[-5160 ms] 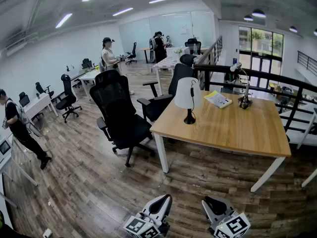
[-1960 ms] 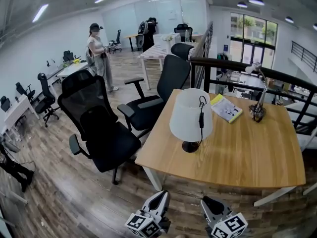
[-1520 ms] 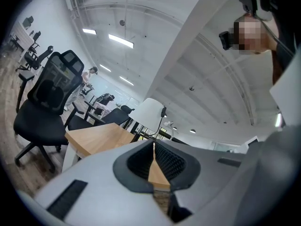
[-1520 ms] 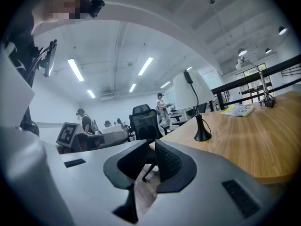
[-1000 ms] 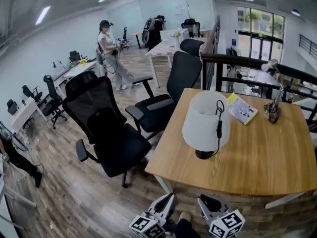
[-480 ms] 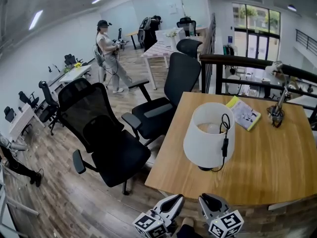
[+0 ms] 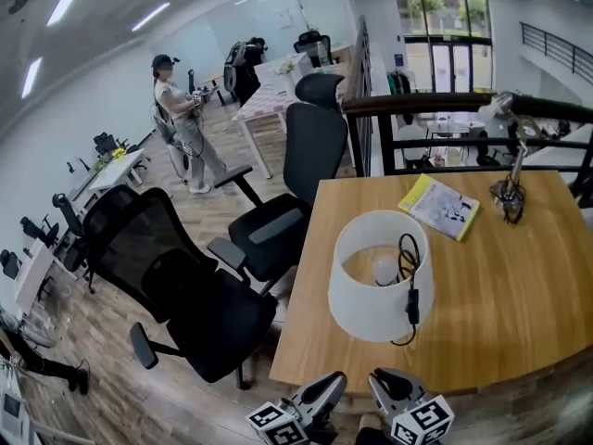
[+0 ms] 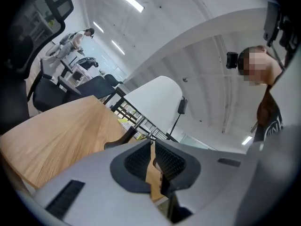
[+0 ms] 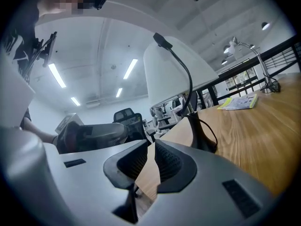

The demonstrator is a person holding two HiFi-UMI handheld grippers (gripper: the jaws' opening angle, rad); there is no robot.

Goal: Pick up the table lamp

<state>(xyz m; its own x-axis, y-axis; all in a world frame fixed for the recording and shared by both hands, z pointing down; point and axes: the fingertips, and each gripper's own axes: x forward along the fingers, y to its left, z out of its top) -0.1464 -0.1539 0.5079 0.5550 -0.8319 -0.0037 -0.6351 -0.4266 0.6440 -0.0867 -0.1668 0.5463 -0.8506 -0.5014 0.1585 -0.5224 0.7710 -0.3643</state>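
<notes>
The table lamp point(image 7: 380, 276) stands near the front edge of the wooden table point(image 7: 519, 286). It has a white drum shade, and a black cord with a switch point(image 7: 410, 306) hangs down the shade's side. Both grippers sit low at the table's near edge, just short of the lamp. My left gripper point(image 7: 337, 379) is shut and empty, and so is my right gripper point(image 7: 378, 379). In the right gripper view, the lamp's black base point(image 9: 200, 133) and shade point(image 9: 174, 74) rise just beyond the shut jaws. The left gripper view has the shade point(image 8: 155, 102) ahead of its shut jaws.
Two black office chairs point(image 7: 185, 286) point(image 7: 296, 174) stand left of the table. A yellow booklet point(image 7: 440, 207) and a silver desk lamp point(image 7: 510, 156) sit at the table's far side, in front of a black railing point(image 7: 445, 105). A person point(image 7: 176, 119) walks far left.
The camera and both grippers have come closer to the table's near edge. The lamp now shows from more directly above, with its bulb visible inside the shade. Both grippers stay shut.
</notes>
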